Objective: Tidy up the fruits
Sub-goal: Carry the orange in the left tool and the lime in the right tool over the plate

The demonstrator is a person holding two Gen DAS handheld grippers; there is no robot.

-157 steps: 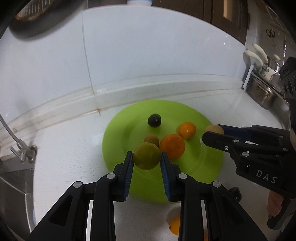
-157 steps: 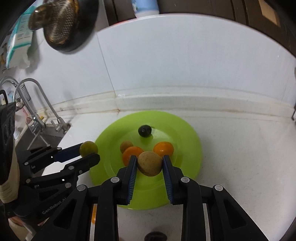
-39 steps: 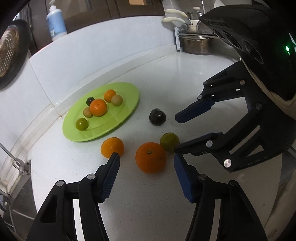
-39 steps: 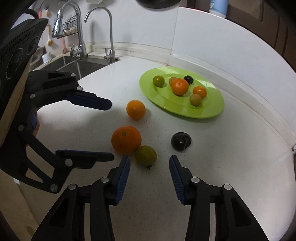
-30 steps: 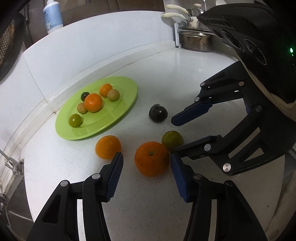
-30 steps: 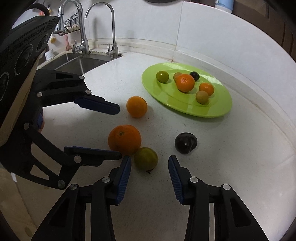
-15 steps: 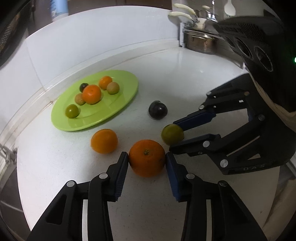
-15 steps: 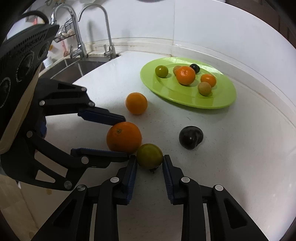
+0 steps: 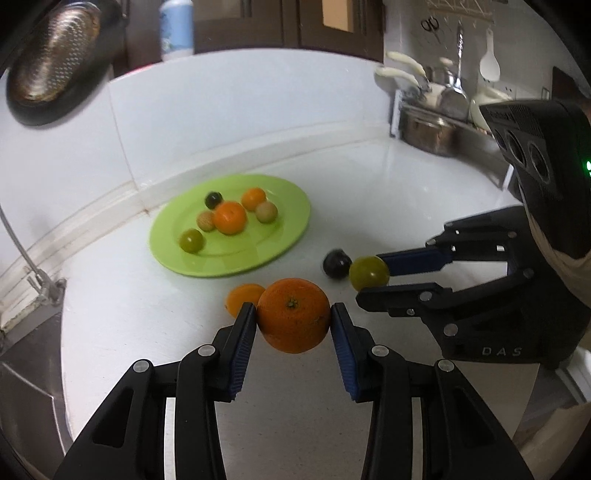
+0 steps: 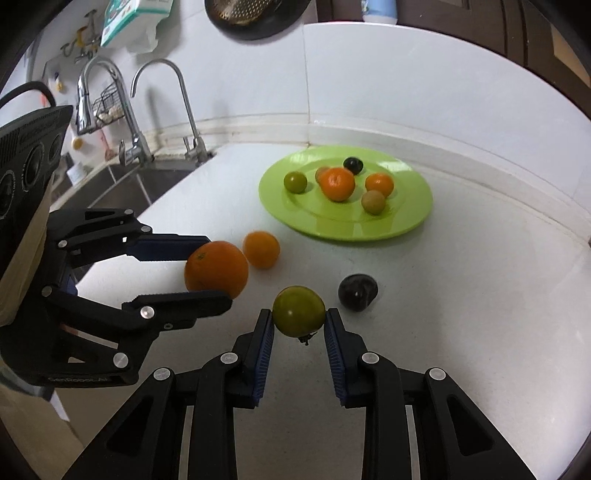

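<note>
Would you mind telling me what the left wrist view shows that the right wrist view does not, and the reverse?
Only the left wrist view shows the steel pot, the utensils hanging above it and the scissors on the wall. Only the right wrist view shows the sink and two faucets. Both show the green plate holding six fruits, the small orange and dark fruit on the counter, the left claw shut on the large orange, and the right claw shut on the green fruit.
</note>
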